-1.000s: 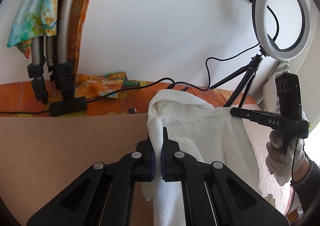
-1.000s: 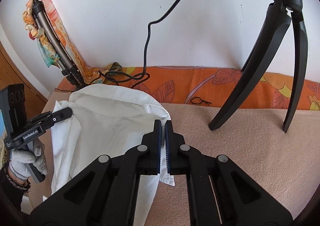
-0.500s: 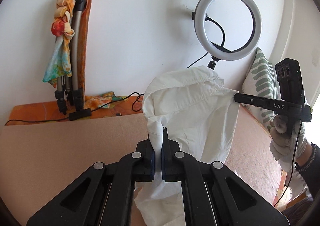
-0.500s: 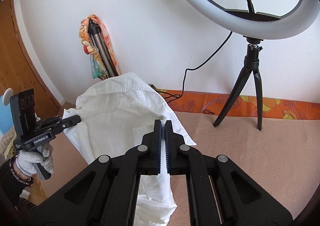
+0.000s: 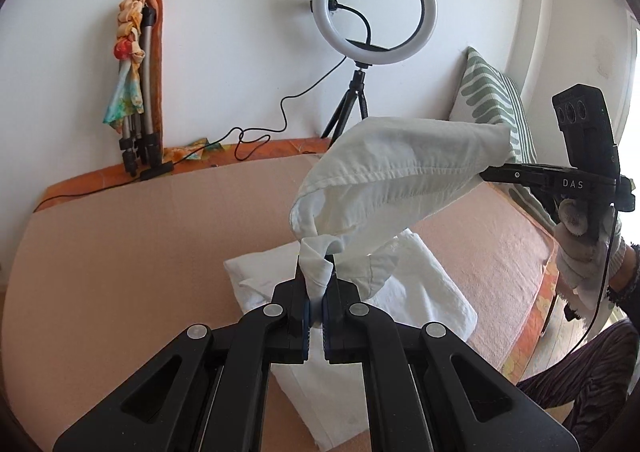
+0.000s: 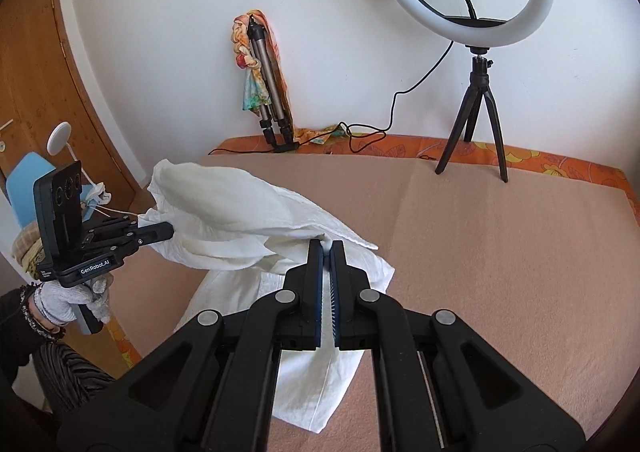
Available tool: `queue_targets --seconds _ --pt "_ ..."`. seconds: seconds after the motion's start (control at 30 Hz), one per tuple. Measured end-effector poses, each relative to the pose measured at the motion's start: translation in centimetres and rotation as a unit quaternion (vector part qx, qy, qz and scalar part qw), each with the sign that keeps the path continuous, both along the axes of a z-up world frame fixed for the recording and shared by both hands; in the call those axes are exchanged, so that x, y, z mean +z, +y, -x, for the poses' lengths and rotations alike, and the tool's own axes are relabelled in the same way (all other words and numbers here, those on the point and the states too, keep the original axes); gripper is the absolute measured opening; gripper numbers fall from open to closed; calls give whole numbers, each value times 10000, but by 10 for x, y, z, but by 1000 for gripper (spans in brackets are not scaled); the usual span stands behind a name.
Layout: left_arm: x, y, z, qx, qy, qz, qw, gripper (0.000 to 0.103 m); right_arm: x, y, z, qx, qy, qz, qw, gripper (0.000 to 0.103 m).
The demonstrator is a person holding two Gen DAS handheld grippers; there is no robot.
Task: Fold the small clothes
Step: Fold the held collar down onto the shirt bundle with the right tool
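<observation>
A small white shirt (image 5: 396, 176) hangs stretched between my two grippers above the peach-covered bed (image 5: 120, 252). My left gripper (image 5: 316, 284) is shut on one bunched corner of it. My right gripper (image 6: 327, 252) is shut on the other corner; it also shows in the left wrist view (image 5: 496, 168). The left gripper shows in the right wrist view (image 6: 160, 230), at the shirt's far end. The lower part of the shirt (image 6: 316, 384) lies on the bed below, partly doubled under the raised part.
A ring light on a black tripod (image 6: 476, 92) stands at the back of the bed. A folded tripod wrapped in a coloured scarf (image 6: 260, 72) leans on the wall, with cables (image 5: 256, 136) beside it. A striped pillow (image 5: 492, 100) lies at the right. A wooden door (image 6: 36, 72) is at the left.
Both grippers have pulled back and lowered with the shirt. The shirt went from hanging upright to stretched flatter, its lower part now lying on the bed.
</observation>
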State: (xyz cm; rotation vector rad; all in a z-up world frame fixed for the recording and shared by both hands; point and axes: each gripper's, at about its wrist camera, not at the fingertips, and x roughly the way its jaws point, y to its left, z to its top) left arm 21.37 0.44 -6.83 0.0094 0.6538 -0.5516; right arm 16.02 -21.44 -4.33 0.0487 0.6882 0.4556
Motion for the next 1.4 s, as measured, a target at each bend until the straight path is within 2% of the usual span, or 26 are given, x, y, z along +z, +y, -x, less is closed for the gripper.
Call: queue_targets --seconds 0.17,0.3,0.5,0.63,0.73,0.8,0.87,1.03,1.13,1.33,1.4 --pt "-17 -6 36 -129 -28 -229 9997 3 -29 3 38 35 147 231 9996 4" --pt "-34 -5 52 -221 142 -353 9990 3 -57 9 55 126 363 506 9980 4" --pt "-59 -5 72 -300 271 -915 9950 6 -90 23 71 274 544 1108 9920 4" --pt "-72 6 80 -328 536 -1069 9923 6 -107 23 74 306 723 1351 9877 4" --pt "-67 22 88 -231 645 -975 9929 6 -117 25 78 446 899 1738 9797 4" --pt "-57 32 91 -105 578 -850 9946 6 -115 19 79 322 925 1841 9780 4" --pt "-44 39 91 -9 458 -665 9967 6 -104 10 80 259 956 1642 9814 4" --pt "-17 31 71 70 44 -436 9990 7 -61 -1 70 107 570 1082 9924 4" --pt "-10 16 45 44 50 -276 9996 7 -44 7 50 116 445 807 9957 4" --pt "-18 -11 -4 -20 129 -219 9997 7 -41 46 -7 284 531 588 9965 4" --pt "-24 -21 -16 -122 235 -240 9994 7 -50 58 -30 248 556 696 9957 4"
